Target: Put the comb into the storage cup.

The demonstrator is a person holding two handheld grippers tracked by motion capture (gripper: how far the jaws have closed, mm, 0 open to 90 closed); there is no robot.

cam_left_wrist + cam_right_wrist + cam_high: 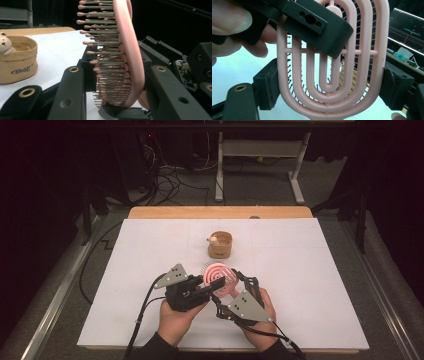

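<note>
High view shows a pink brush (219, 276) held up over the white table (310, 285), near the person's side and in front of a small tan basket (220, 245). 2 grippers meet at the brush. The left gripper (216, 287) comes in from the left and its jaws are clenched on the brush, 1 jaw on the back and 1 on the bristle side. Left gripper view looks along those jaws: the brush (127, 57) stands on its edge between them, with its bristles (105, 50) pointing to the left, and the tan basket (17, 62) with a little bear (5, 43) on its rim sits on the table to the far left. The right gripper (239, 279) comes in from the right, and its jaws stand wide and grasp the brush by its 2 long sides. Right gripper view shows the back of the brush (332, 75), made of pink loops, with a black pad (268, 85) pressed on each side, and the left gripper's jaw lying across the top of it. Both hands hold the grippers low, close together, above the table.
</note>
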